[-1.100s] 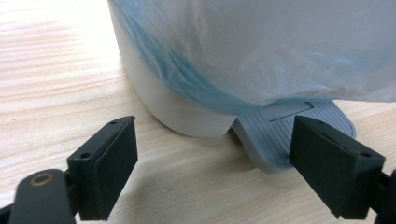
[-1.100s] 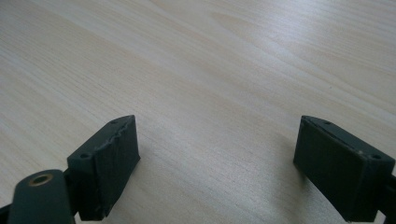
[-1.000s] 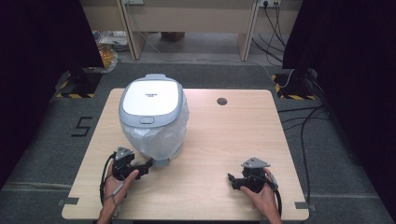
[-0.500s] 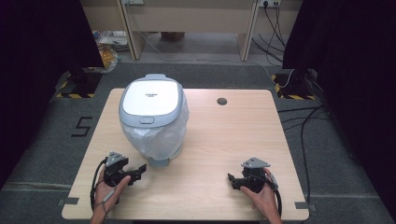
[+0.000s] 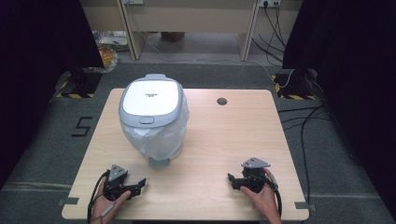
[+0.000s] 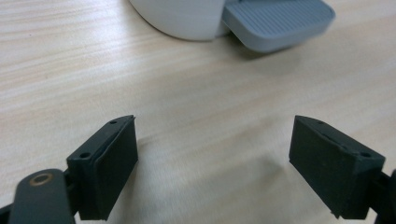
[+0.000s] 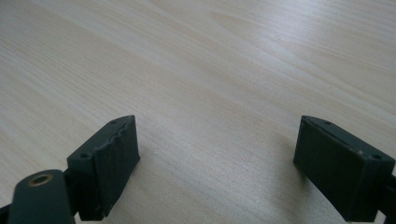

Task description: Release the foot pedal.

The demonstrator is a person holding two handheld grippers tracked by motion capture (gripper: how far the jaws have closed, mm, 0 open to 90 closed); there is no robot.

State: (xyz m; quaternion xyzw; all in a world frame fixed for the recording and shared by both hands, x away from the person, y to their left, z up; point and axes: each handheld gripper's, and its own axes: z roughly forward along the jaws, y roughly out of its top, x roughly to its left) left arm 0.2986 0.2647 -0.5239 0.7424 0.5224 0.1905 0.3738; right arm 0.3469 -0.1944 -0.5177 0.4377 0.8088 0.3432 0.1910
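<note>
A white pedal bin (image 5: pixel 152 116) with a grey lid and a clear plastic liner stands at the table's left middle. Its grey foot pedal (image 5: pixel 159 162) points toward the front edge. My left gripper (image 5: pixel 137 185) rests open near the front left, a short way in front and to the left of the pedal, nothing between its jaws. In the left gripper view the left gripper (image 6: pixel 212 154) faces bare wood, with the pedal (image 6: pixel 278 21) and the bin's base (image 6: pixel 182 16) beyond it. My right gripper (image 5: pixel 232 182) lies open near the front right; the right gripper (image 7: pixel 217 158) frames bare tabletop.
The wooden table (image 5: pixel 224 140) has a round cable hole (image 5: pixel 222 101) at the back. Cables (image 5: pixel 303 121) run over the floor to the right, and a number 5 mark (image 5: pixel 81 126) lies on the floor to the left. A hand holds each gripper at the front edge.
My left gripper has drawn back from the bin's pedal toward the front edge of the table. The right gripper has stayed where it was.
</note>
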